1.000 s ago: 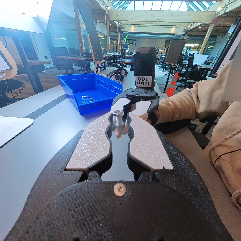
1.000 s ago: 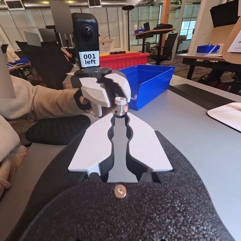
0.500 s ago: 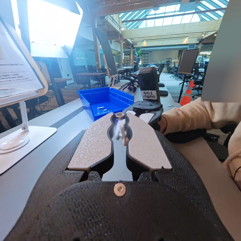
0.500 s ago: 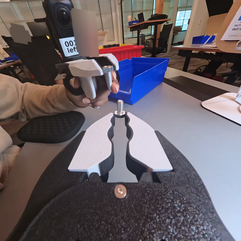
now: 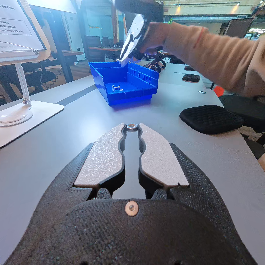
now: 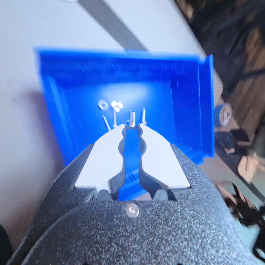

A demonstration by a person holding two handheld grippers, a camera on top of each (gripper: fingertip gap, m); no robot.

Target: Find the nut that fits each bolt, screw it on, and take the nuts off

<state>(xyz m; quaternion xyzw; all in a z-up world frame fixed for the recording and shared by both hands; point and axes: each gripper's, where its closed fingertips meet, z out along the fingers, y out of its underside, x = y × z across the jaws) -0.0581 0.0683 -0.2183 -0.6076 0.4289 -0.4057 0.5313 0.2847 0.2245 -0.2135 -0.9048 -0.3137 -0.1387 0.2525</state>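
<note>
Shiny metal nut (image 5: 132,127) and bolt (image 6: 132,120), glossy blue plastic bin (image 5: 141,74), matt grey table (image 5: 71,136), grainy white fingers (image 5: 104,157).

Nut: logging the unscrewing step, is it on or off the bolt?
Off. The nut sits alone in the left tool; the right tool's bolt shows bare threads.

Motion blur smears the whole right wrist view: the small metal pieces (image 6: 110,106) on the floor of the blue bin (image 6: 186,114) cannot be told apart as nuts or bolts. The head of the bolt (image 6: 132,118) sits hidden between the right tool's (image 6: 131,126) tips. In the left wrist view that tool is blurred, its upper part cut off by the top edge.
</note>
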